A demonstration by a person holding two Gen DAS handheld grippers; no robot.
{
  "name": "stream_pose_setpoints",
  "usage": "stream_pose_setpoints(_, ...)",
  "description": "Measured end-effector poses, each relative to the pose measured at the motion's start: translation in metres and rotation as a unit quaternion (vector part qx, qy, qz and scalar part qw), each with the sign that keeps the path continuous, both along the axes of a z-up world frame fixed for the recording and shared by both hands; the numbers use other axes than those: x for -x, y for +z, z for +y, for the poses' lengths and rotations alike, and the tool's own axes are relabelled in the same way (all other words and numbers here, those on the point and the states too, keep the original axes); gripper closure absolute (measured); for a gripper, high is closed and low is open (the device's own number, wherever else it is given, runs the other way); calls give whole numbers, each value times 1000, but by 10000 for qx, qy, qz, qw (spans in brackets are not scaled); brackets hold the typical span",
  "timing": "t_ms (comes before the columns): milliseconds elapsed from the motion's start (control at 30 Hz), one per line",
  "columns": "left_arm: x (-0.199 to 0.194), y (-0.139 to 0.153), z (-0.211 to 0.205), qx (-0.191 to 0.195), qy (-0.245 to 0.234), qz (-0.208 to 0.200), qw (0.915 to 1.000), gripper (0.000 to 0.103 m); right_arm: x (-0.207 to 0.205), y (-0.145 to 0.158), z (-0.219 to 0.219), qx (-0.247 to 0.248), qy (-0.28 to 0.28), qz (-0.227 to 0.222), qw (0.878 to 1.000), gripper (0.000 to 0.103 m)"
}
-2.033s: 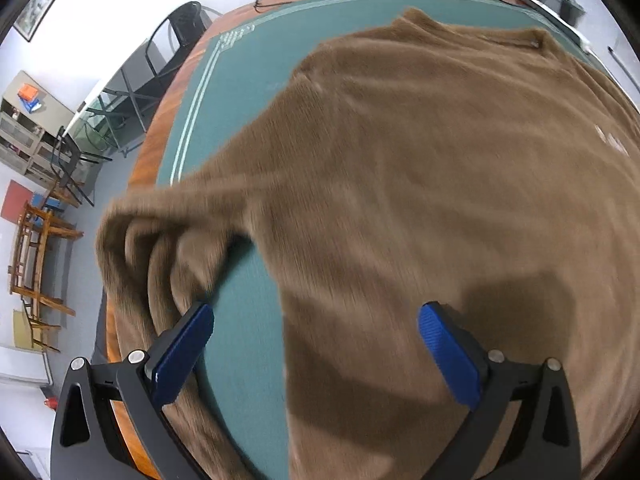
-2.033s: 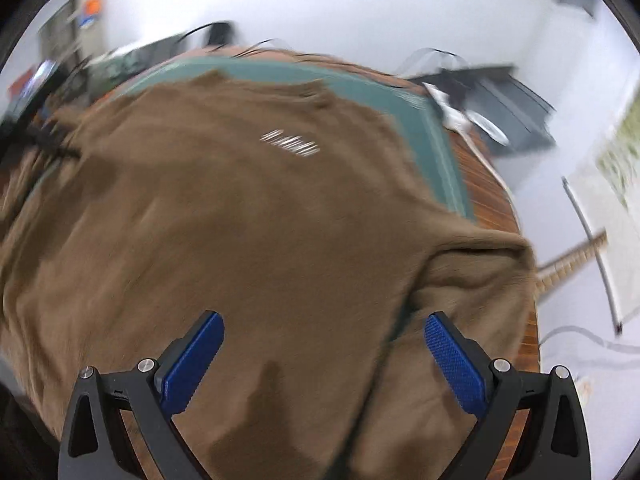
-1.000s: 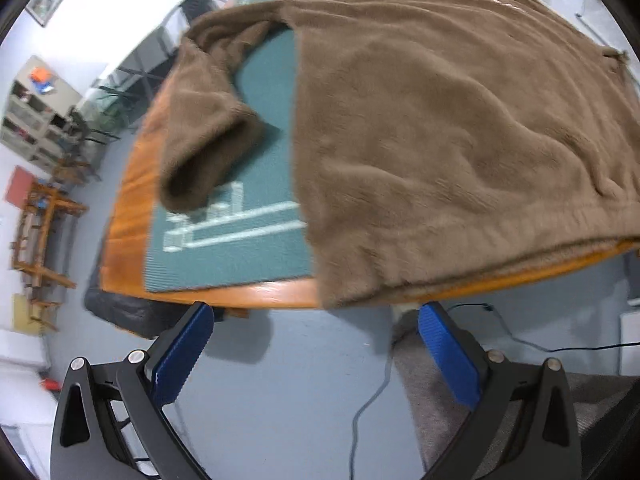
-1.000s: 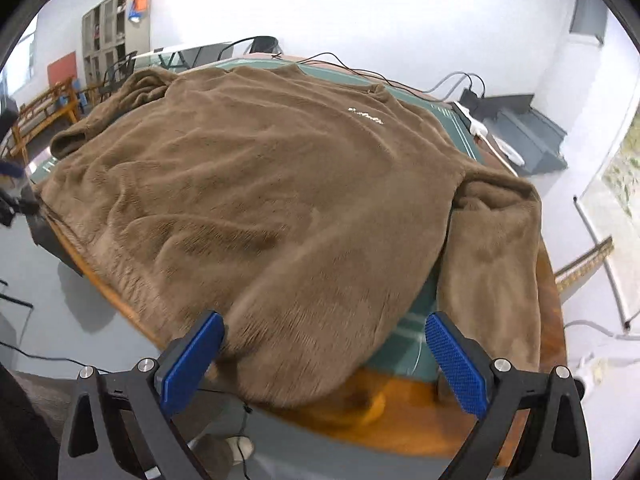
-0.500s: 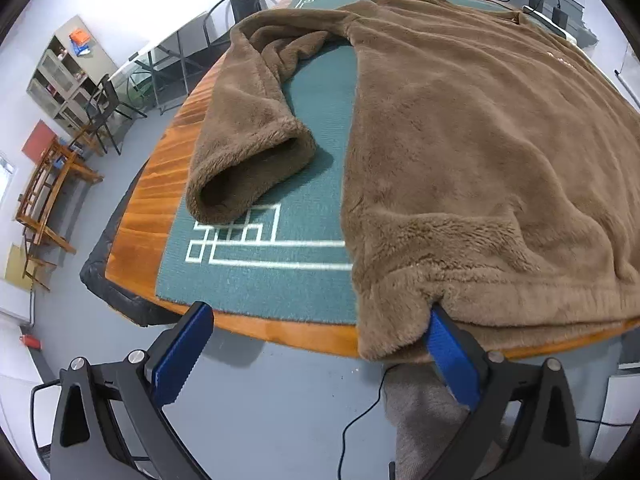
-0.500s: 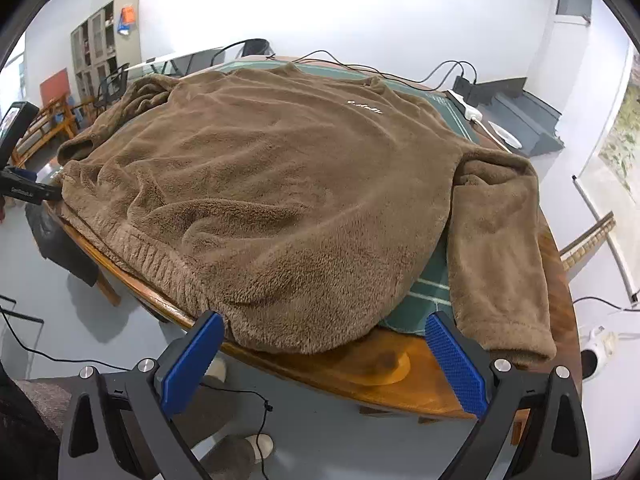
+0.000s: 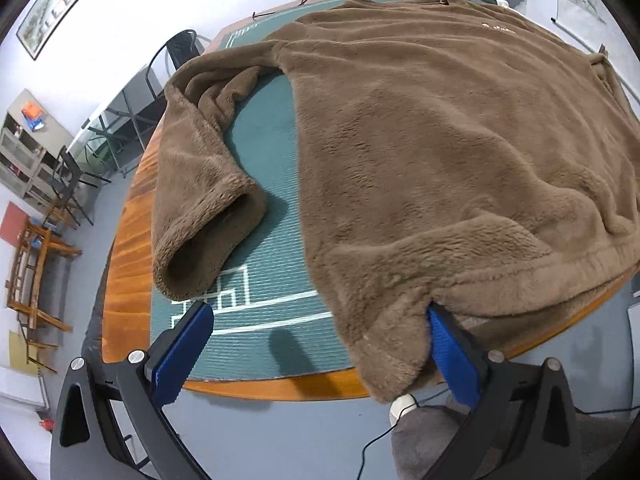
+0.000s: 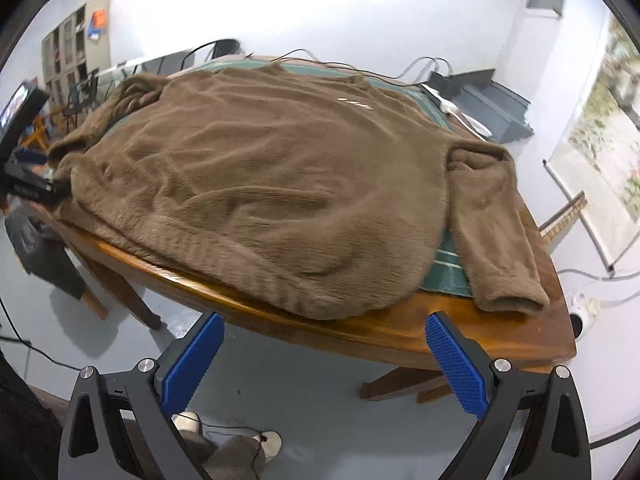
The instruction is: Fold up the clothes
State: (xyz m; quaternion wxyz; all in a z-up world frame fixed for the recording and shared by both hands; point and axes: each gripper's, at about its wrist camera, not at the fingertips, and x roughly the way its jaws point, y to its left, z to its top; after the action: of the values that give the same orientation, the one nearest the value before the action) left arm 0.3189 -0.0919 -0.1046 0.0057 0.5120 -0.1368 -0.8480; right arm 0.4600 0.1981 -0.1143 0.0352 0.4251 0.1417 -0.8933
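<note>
A brown fleece sweater [image 7: 432, 152] lies spread front-up on a green mat [image 7: 264, 168] over a wooden table [image 7: 124, 240]. Its left sleeve [image 7: 200, 200] is folded back along the table's left side, and its right sleeve [image 8: 496, 232] lies along the right edge. My left gripper [image 7: 318, 354] is open at the near table edge. The hem corner [image 7: 384, 344] hangs between its fingers, against the right pad [image 7: 452, 356]. My right gripper [image 8: 324, 360] is open, below and in front of the table edge, clear of the hem [image 8: 320, 300].
Cables and a power strip [image 8: 456, 112] lie at the table's far end. Chairs [image 7: 72, 184] and shelves [image 7: 24, 148] stand to the left. A person's legs and shoes [image 8: 236, 440] are on the grey floor below. The left gripper's body [image 8: 28, 188] shows at the sweater's left corner.
Both grippers drew back from over the sweater to its near hem. The left then closed in on the hem corner, while the right sank lower in front of the table edge.
</note>
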Motion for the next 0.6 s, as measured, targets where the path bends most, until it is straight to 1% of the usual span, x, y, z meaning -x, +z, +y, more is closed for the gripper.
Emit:
stream_pose_setpoints(133, 1, 11, 8, -103, -15, 268, 9996, 0, 6, -1, -45, -371, 383, 97, 9985, 1)
stream_pose_setpoints(267, 9, 30, 17, -271, -114, 516, 9982, 0, 18, 0, -79, -503, 728, 203, 9959, 1)
stream_pose_setpoints(367, 14, 39, 15, -422, -75, 561, 9975, 0, 33, 1, -100, -577, 877, 295, 9940, 1)
stream_pose_setpoints(500, 21, 50, 9, -703, 54, 569, 9959, 0, 50, -2, -129, -629, 1161, 263, 9909, 0)
stream_pose_setpoints(567, 22, 57, 3, -791, 151, 615, 9948, 0, 54, -7, -143, -685, 1335, 199, 9885, 1)
stream_pose_setpoints(600, 22, 59, 0, -802, 200, 650, 9945, 0, 57, -10, -143, -728, 1321, 166, 9884, 1)
